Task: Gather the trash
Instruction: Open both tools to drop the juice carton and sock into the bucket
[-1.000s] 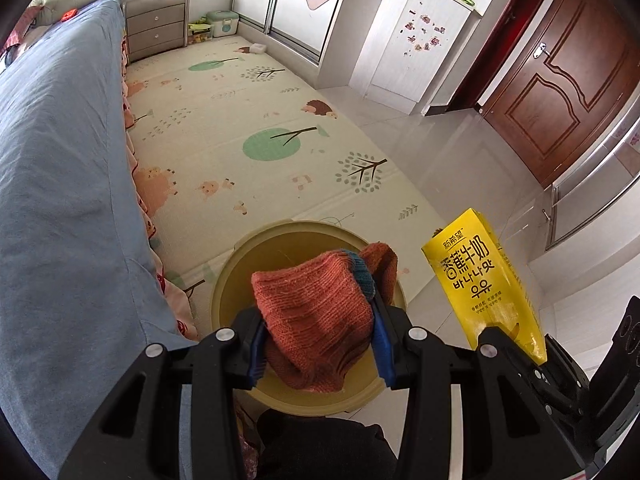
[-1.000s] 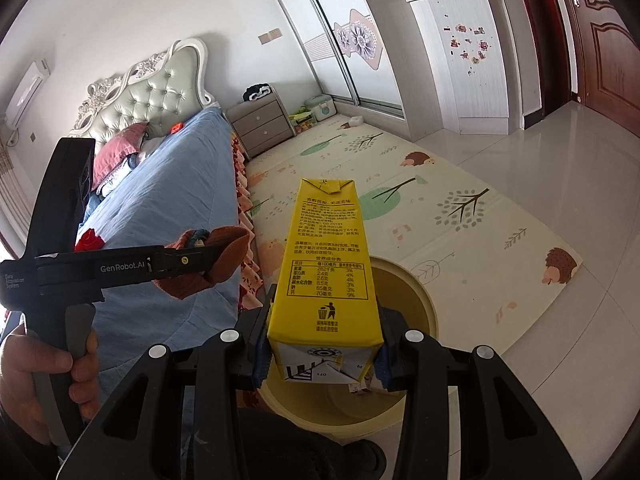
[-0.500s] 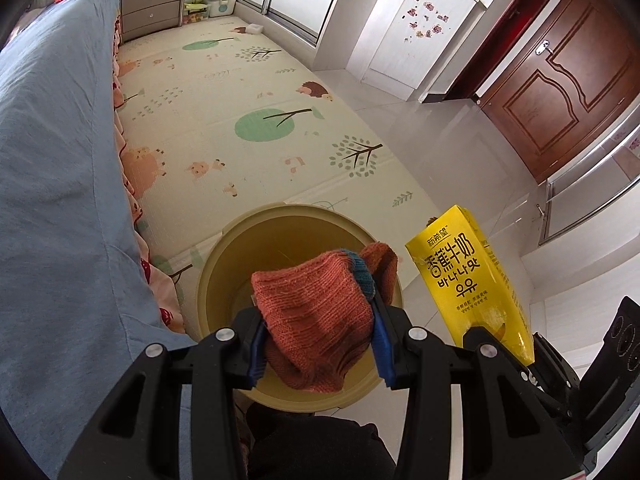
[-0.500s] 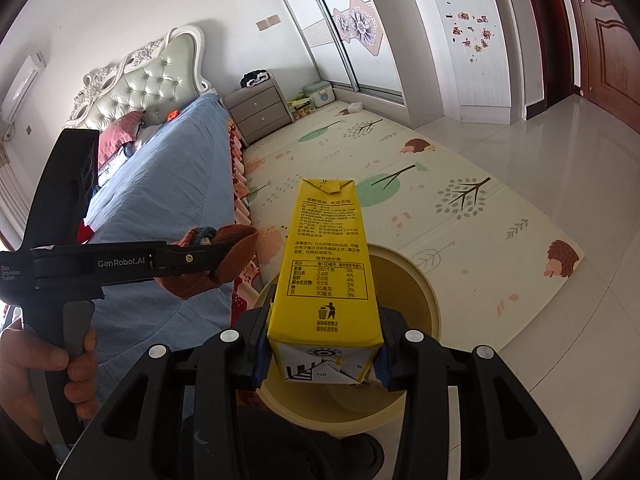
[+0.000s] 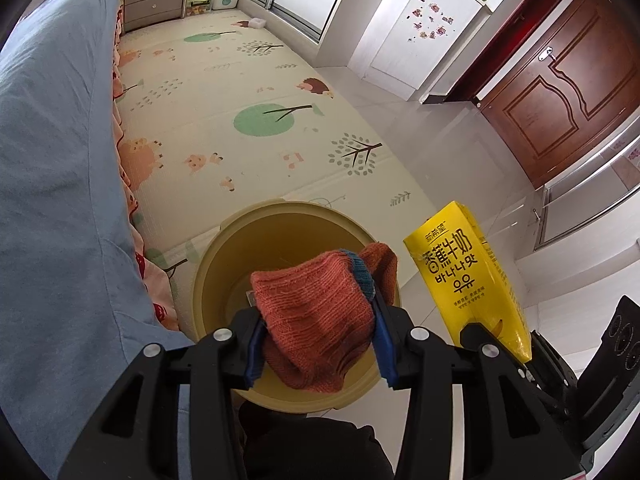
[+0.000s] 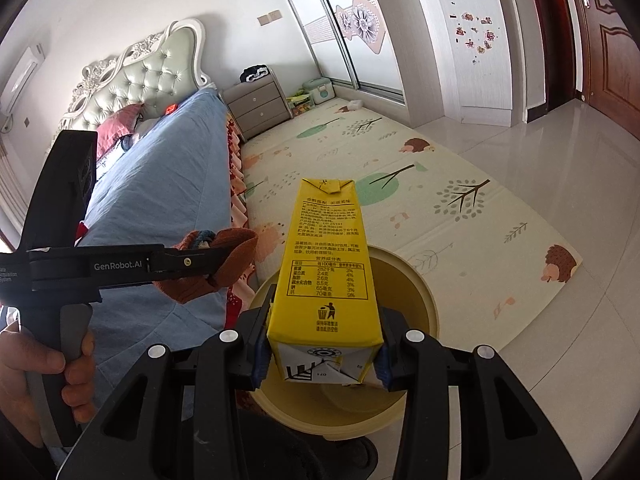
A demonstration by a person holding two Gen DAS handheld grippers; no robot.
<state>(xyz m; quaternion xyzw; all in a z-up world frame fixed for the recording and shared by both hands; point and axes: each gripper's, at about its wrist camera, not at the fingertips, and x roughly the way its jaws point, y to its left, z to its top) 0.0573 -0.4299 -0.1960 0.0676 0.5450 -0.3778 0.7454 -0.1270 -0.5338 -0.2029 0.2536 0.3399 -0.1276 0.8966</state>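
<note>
Carton [image 6: 326, 276] clamped in right hand-held gripper [image 6: 322, 354] (upright)

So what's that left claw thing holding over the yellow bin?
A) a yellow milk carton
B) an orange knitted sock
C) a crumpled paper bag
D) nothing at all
B: the left gripper is clamped on an orange knitted sock above the yellow bin, while the yellow milk carton sits in the right gripper.
</note>
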